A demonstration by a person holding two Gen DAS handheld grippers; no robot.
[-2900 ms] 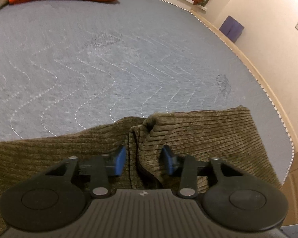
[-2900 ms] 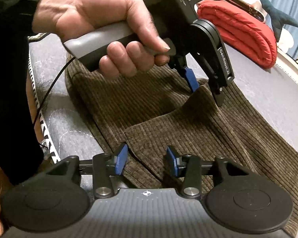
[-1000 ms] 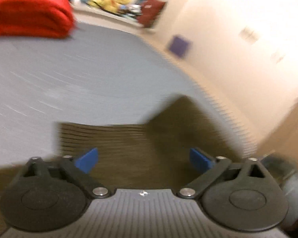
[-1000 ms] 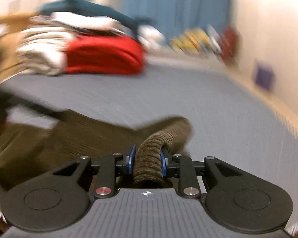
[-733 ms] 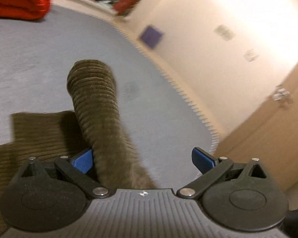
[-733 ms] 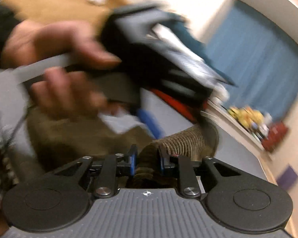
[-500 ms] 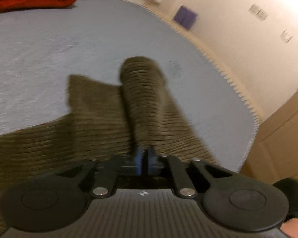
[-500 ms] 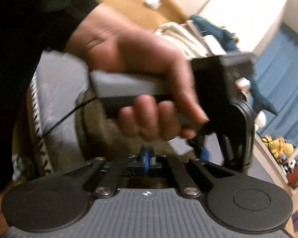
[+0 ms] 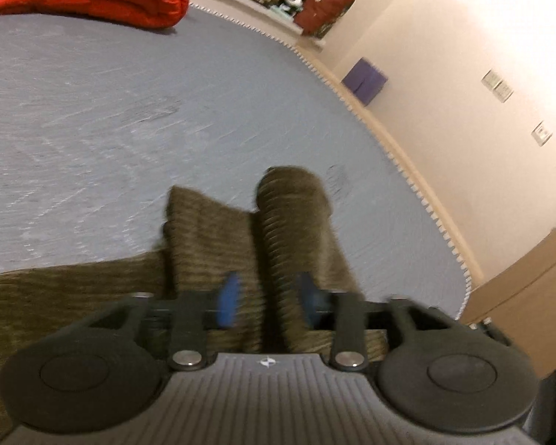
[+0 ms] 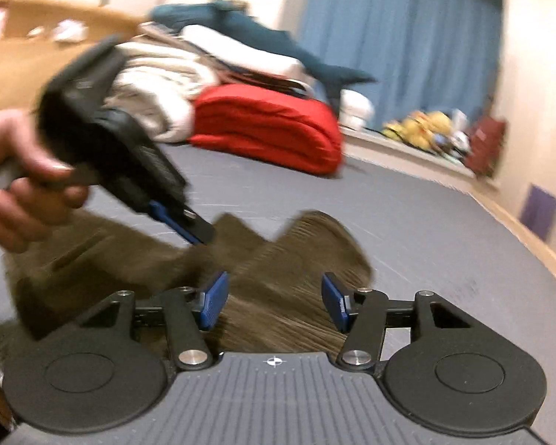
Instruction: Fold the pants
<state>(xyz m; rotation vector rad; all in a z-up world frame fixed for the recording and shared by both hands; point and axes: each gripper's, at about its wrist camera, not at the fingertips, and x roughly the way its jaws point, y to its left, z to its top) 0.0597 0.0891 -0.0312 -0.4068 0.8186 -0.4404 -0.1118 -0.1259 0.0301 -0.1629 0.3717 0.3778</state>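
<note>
Pants (image 9: 211,244): olive-brown corduroy, lying on the grey quilted mattress (image 9: 92,111); lower centre of both frames, a rolled or folded ridge rising at centre of the left wrist view. Blurred.

Left gripper (image 9: 267,302): lower centre of its own frame; 2 blue pads parted, the corduroy ridge passing between them; contact cannot be told through blur. Also seen at left of the right wrist view, hand-held, tips at the fabric.

Right gripper (image 10: 274,304): lower centre of its frame; blue pads spread wide, fabric beneath, nothing clasped.

Red folded blanket (image 10: 267,126): upper centre, on the mattress.

Blue curtain (image 10: 400,37): upper right.

Purple box (image 9: 363,79): right of centre, by the wall.

Writing: none legible.
</note>
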